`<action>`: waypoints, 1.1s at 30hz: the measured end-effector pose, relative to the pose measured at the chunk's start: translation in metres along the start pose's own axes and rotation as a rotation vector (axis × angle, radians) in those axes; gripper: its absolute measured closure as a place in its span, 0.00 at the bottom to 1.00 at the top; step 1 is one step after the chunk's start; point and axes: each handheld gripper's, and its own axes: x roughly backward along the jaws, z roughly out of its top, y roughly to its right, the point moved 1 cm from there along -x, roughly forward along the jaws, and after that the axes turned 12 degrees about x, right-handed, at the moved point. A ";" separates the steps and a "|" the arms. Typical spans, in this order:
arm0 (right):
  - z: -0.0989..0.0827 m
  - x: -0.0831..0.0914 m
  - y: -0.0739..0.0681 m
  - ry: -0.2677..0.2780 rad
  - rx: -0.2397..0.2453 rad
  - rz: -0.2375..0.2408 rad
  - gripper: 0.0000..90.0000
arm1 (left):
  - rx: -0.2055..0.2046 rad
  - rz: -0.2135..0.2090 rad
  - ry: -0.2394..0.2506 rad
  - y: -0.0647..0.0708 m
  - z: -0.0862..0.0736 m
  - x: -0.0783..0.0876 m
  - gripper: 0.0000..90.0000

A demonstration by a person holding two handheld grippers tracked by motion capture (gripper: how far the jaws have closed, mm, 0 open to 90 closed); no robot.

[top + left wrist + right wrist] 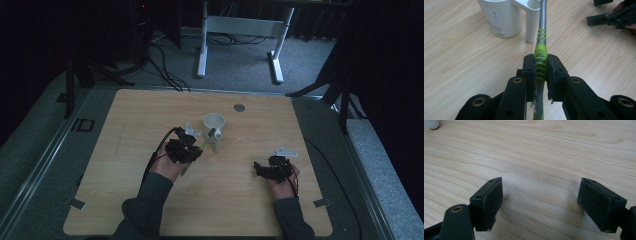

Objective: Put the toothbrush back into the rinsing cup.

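Observation:
My left gripper [541, 67] is shut on a slim tool [541, 47] with a green ribbed grip and a grey shaft. The shaft runs up past the rim of the small side tube [531, 22] of a white cup [500, 17]. Its far end is cut off by the frame's top, so I cannot tell whether it sits in the tube. In the high view the left gripper [197, 149] is just left of the cup [214, 122], mid-table. My right gripper [540, 202] stands open over bare wood, low at the table's right [257, 169].
The wooden table [150, 200] has a small metal disc [239, 107] near its far edge. Behind it stand a white desk frame [240, 27] and floor cables [165, 70]. The other gripper [604, 18] shows far right in the left gripper view.

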 end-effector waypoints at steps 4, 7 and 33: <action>0.000 0.000 0.000 0.000 0.000 0.000 0.22 | 0.003 -0.006 0.017 0.000 0.000 0.002 0.87; 0.000 0.000 0.000 0.000 0.001 0.000 0.22 | 0.004 -0.006 0.032 -0.001 0.000 0.003 0.87; 0.000 0.000 0.000 0.000 0.000 -0.001 0.22 | 0.029 -0.031 0.117 -0.004 0.002 0.008 0.87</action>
